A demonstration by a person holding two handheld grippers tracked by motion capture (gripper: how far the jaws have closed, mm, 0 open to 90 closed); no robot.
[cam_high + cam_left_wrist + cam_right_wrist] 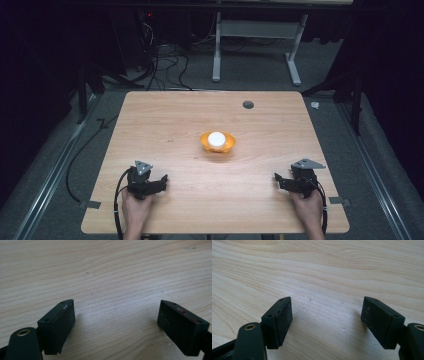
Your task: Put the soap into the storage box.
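An orange bowl (217, 142) sits near the middle of the wooden table (170, 120), with a round white object (216, 138) inside it. My left gripper (161, 182) rests low over the front left of the table, held by a hand, its jaws open and nothing between them. My right gripper (278, 181) is at the front right, also open and empty. In the left gripper view the left gripper (116, 303) has its black pads (63, 325) spread wide over bare wood. The right gripper view shows the same for the right gripper (327, 300).
A small grey round cap (248, 104) is set into the table near its far edge. Beyond the table stand a white metal frame (260, 30) and loose cables (165, 65) on the grey floor. Dark stands flank the table.
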